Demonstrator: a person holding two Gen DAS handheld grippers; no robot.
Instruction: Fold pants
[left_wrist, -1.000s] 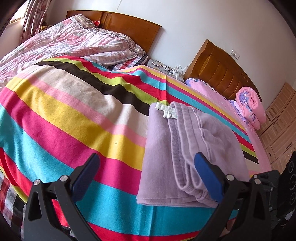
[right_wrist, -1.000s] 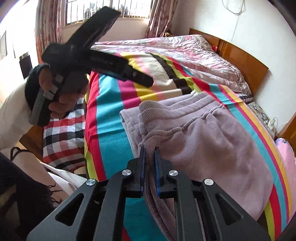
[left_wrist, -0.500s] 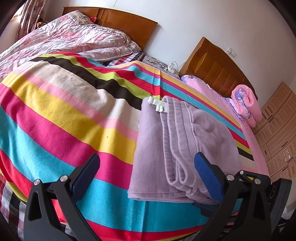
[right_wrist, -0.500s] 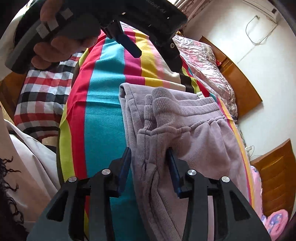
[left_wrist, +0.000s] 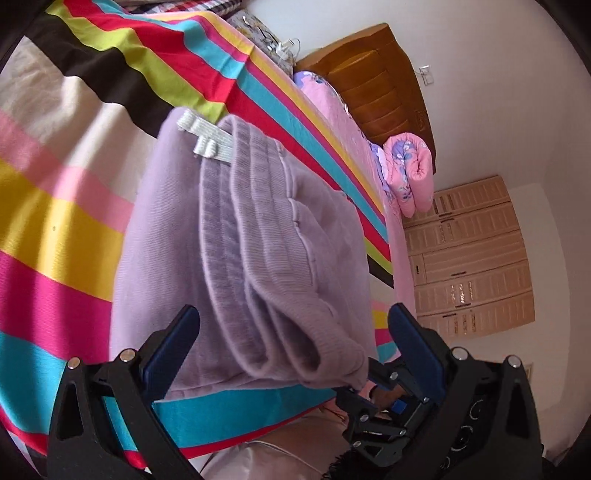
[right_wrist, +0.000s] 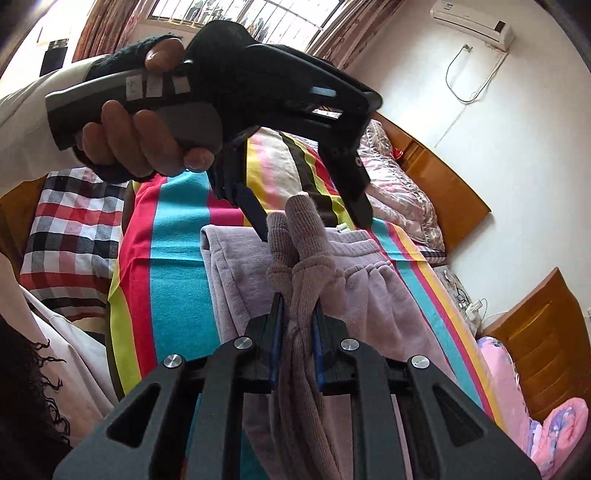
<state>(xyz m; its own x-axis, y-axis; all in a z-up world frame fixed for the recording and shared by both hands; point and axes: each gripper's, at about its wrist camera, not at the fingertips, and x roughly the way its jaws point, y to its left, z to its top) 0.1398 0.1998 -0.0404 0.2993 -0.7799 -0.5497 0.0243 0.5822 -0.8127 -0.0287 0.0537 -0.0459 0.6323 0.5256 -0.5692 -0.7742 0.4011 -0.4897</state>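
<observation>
A: Which step is in hand?

B: A late fold, by judgement. The right claw (right_wrist: 297, 325) grips a bunched edge of the lilac pants (left_wrist: 236, 236); the left claw (left_wrist: 291, 347) hangs spread wide over that edge.

A: Next move?

B: Probably lay the edge flat. The pants lie stacked on the striped bedspread (left_wrist: 62, 229), directly ahead of both claws.

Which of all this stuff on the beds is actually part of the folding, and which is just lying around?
In the job: lilac pants; right tongs clamped on their cuff; left tongs open above them.

Lying about: striped blanket; rolled pink quilt; checked cloth.
</observation>
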